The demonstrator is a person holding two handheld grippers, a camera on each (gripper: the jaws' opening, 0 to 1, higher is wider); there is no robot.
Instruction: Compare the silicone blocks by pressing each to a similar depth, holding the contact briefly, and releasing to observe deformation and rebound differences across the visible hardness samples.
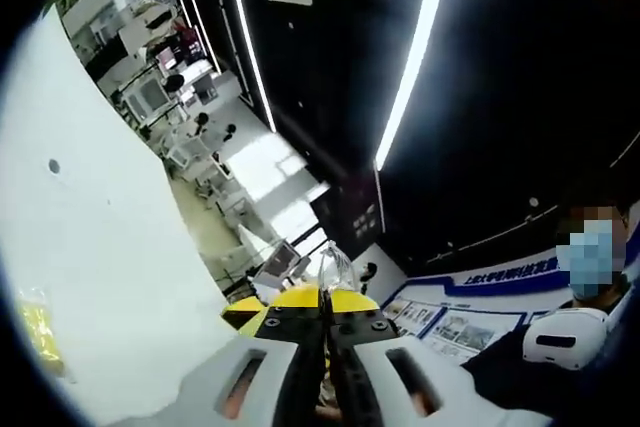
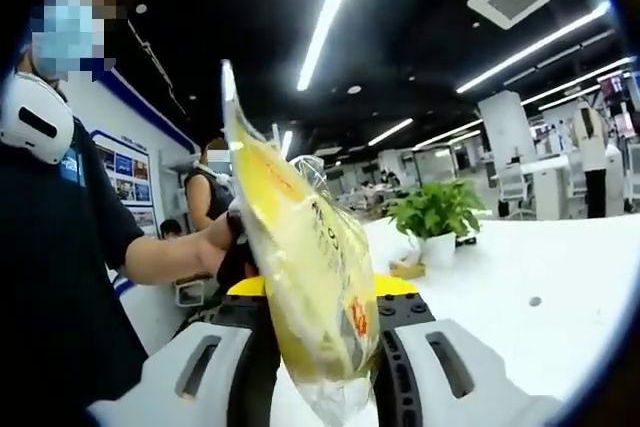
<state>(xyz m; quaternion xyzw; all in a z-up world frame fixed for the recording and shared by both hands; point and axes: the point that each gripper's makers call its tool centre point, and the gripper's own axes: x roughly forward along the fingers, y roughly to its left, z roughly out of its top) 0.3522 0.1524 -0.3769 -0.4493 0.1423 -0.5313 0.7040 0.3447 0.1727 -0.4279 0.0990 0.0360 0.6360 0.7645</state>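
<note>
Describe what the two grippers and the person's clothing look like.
Both the left gripper and the right gripper have pale grey slotted shells, black jaws with bolt heads and yellow tips. The person wears a dark short-sleeved top and a white band at the neck.

left claw (image 1: 325,332) shut, white table (image 1: 100,277)

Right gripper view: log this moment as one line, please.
right claw: shut on yellow packet | left claw: shut, clear plastic scrap at its tip | white table: potted plant
</note>
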